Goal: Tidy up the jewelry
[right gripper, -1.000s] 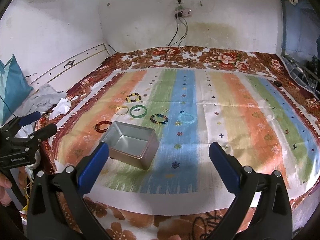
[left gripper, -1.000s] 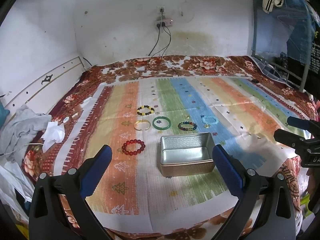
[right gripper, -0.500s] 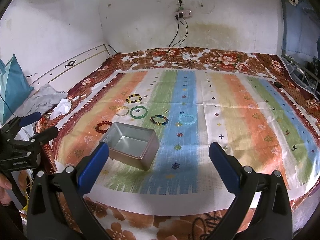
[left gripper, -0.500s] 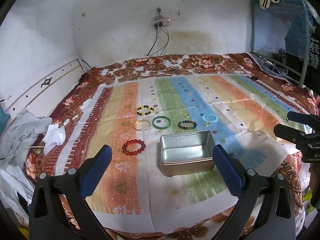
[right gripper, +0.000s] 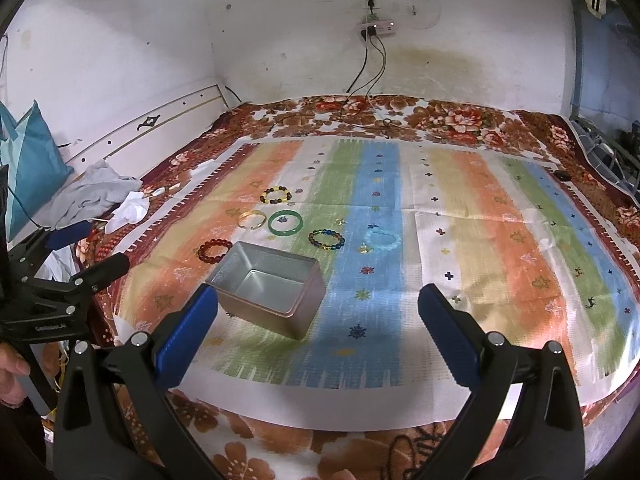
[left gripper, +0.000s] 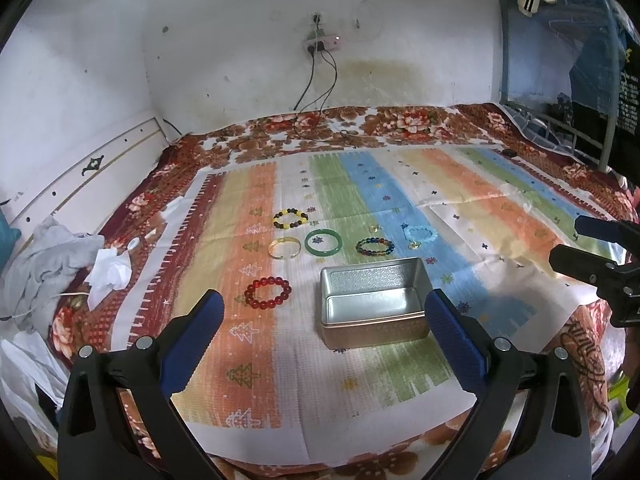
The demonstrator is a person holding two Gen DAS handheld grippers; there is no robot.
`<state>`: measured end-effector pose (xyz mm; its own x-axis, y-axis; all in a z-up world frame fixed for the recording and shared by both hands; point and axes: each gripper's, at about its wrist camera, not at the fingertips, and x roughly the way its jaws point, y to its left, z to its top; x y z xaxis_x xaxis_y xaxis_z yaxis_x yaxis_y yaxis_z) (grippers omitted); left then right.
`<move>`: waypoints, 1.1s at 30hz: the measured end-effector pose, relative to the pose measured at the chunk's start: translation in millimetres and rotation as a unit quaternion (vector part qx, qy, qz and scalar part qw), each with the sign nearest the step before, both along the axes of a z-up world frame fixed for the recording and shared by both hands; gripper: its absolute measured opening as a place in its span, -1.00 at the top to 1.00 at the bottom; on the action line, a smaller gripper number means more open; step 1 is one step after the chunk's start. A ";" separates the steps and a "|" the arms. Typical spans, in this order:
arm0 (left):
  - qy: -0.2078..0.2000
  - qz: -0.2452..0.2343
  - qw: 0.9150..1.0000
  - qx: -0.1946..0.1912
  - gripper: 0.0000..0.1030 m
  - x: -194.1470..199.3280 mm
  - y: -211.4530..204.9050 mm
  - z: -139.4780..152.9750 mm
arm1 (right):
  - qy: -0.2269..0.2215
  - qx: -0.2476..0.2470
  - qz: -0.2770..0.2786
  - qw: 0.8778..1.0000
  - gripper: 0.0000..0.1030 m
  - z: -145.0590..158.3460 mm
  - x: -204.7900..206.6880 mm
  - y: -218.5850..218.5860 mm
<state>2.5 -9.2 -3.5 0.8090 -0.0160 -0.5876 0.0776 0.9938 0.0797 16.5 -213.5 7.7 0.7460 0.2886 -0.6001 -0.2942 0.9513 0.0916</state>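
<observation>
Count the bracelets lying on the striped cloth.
6, all outside the tin: red beads left of it; behind it yellow-black beads, gold bangle, green bangle, multicolour beads, pale blue beads.

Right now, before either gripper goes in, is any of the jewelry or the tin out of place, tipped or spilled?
Nothing stands out. The tin sits upright, open and empty on the striped cloth. The bracelets lie flat and apart beyond it, the red bead bracelet off to its left. Left gripper and right gripper are open, holding nothing.
</observation>
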 end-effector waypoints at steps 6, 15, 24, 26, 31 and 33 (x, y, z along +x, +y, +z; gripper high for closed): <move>-0.001 0.001 1.000 0.001 -0.90 0.2 1.5 -2.0 | 0.000 0.001 -0.003 1.000 -0.91 0.1 0.4 -1.9; -0.008 0.001 1.000 0.009 -0.90 -1.8 1.2 -2.3 | 0.000 0.001 -0.001 1.000 -0.91 0.3 1.0 -3.3; -0.001 -0.003 1.000 0.023 -0.90 1.0 -1.7 -7.1 | 0.004 0.003 0.003 1.000 -0.91 -2.3 2.0 -2.4; 0.001 -0.002 1.000 0.020 -0.90 2.1 -1.2 -8.8 | 0.005 0.002 0.001 1.000 -0.91 -4.5 2.1 -2.4; 0.005 0.007 1.000 0.016 -0.90 4.1 2.7 -12.8 | 0.010 -0.003 -0.003 1.000 -0.91 -10.0 8.3 -4.0; 0.009 0.011 1.000 0.014 -0.90 7.5 6.7 -15.1 | 0.013 -0.004 -0.004 1.000 -0.91 -12.1 12.6 -5.6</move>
<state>9.9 -2.6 -18.7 0.7988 0.0186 -0.6013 0.0577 0.9925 0.1074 29.1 -219.1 -4.4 0.7322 0.2777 -0.6219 -0.2849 0.9543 0.0907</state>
